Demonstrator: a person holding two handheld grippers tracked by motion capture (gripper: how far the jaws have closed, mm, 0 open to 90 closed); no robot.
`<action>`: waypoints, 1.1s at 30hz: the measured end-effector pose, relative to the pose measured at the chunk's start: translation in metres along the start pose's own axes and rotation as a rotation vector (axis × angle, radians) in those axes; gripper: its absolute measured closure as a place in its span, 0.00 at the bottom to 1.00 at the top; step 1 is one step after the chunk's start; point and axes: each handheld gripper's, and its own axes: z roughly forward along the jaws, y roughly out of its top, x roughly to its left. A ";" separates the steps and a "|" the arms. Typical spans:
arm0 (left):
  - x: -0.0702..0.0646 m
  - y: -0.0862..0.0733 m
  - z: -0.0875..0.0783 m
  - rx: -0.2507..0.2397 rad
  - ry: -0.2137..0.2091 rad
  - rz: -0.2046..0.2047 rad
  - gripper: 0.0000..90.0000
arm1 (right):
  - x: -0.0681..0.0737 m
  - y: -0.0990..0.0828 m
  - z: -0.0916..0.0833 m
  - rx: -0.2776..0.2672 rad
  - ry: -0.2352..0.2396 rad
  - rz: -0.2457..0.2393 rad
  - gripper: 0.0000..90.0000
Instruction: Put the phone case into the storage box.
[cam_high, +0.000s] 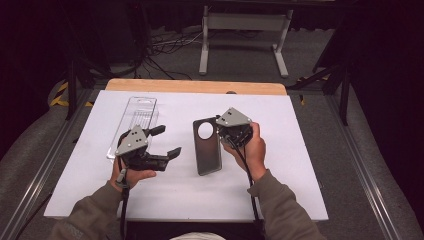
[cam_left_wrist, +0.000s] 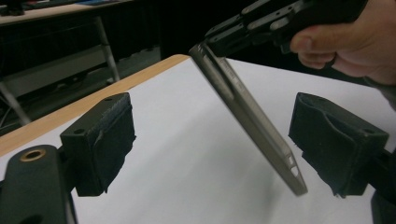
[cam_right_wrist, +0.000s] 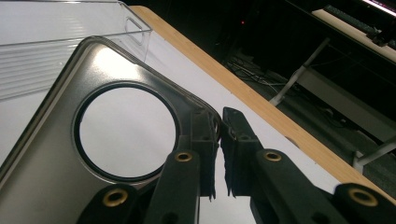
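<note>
A grey plastic phone case with a round camera hole (cam_high: 206, 146) tilts above the white table (cam_high: 280, 195), its top corner pinched in the right gripper (cam_high: 223, 125). Left of the case, over bare tabletop, the left gripper (cam_high: 166, 141) hangs wide open and empty.

Bare white table (cam_high: 280, 190) right of phone case (cam_high: 206, 146)

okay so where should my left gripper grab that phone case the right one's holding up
Probably the lower long edge of the phone case, near its free bottom corner. The right gripper is shut on the top corner beside the round camera hole, and the case hangs tilted over the table. The left gripper, jaws open, already has that thin edge between its pads; come in from the left, pinching across its thickness.
</note>
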 end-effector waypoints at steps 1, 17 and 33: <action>-0.001 0.002 0.004 0.002 -0.005 -0.001 0.17 | 0.001 0.000 0.000 0.000 -0.001 -0.003 0.93; -0.001 0.015 0.037 0.030 0.028 -0.040 0.40 | 0.023 -0.005 -0.012 -0.061 -0.069 -0.070 0.93; 0.003 0.017 0.031 0.021 0.017 -0.056 0.65 | 0.050 -0.001 -0.025 -0.162 -0.169 -0.186 0.93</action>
